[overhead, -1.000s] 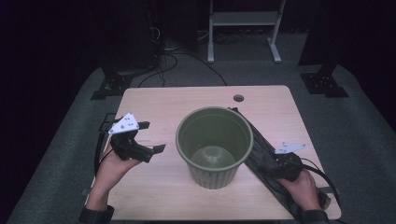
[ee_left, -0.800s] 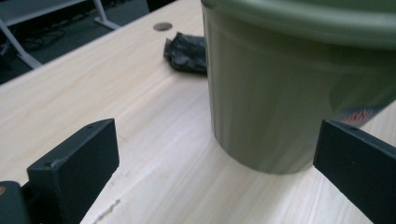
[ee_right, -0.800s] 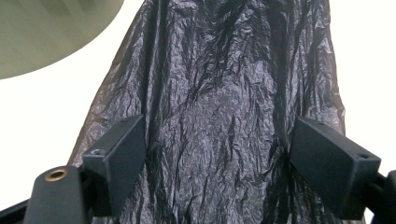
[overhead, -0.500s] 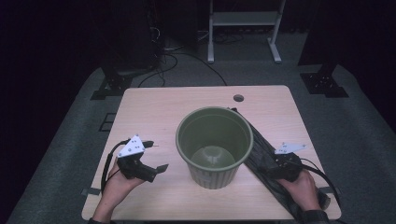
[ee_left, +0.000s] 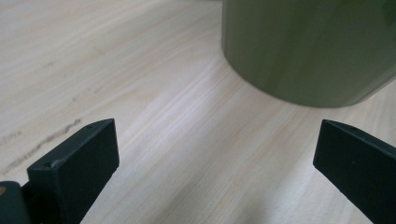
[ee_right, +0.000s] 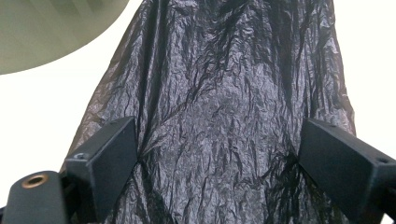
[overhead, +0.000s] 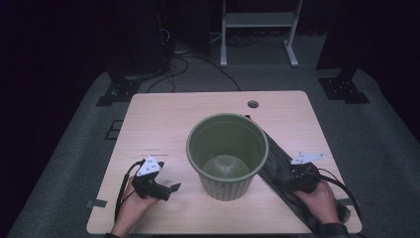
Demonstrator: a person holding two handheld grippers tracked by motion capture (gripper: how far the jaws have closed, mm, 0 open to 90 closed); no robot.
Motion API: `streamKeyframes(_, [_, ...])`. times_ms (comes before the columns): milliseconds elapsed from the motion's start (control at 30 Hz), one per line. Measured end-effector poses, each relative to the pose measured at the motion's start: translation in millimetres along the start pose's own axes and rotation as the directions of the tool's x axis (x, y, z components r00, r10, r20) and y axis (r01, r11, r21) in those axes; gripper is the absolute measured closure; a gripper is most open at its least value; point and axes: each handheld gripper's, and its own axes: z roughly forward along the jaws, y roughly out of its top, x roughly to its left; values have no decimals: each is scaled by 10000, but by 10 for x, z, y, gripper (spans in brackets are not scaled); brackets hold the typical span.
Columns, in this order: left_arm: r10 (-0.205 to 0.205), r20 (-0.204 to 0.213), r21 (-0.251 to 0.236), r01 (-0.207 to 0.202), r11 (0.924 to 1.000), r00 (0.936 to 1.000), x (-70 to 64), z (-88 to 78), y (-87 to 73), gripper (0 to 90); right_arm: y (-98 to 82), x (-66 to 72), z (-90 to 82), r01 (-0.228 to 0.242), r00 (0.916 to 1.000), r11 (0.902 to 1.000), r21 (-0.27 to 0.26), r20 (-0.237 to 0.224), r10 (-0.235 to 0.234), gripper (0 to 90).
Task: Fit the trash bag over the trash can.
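Note:
An olive-green bin (overhead: 228, 153) stands upright and empty in the middle of the wooden table (overhead: 198, 106); its wall fills the top of the left gripper view (ee_left: 308, 46). A crumpled black bin bag (overhead: 270, 156) lies flat on the table to its right. My right gripper (overhead: 285, 169) rests over the bag. Its jaws have just been opening and stand wide, with the bag (ee_right: 219, 93) spread between them (ee_right: 217, 154). My left gripper (overhead: 168, 190) sits low over the bare wood left of the bin, open (ee_left: 217, 140) with nothing in it.
A small round hole (overhead: 253, 104) sits near the table's far edge. Dark floor, cables and a white stand (overhead: 257, 20) lie beyond the table. Bare wood stretches to the left of the bin and behind it.
My left hand has sunk from above the table down to just over the wood, nearer the front edge. The right hand has stayed on the bag.

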Motion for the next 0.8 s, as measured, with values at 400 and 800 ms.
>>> streamKeyframes(400, [530, -140, 1183, -510, 9917, 9985, -21, 269, -79, 0, 7, -13, -108, -12, 10000, 10000, 38, -91, 13, 698])
streamKeyframes(800, [343, 209, 1349, -368, 9902, 9992, 5, 320, -88, 0, 25, 3, -141, 213, 9984, 9997, 137, -529, -206, 899])
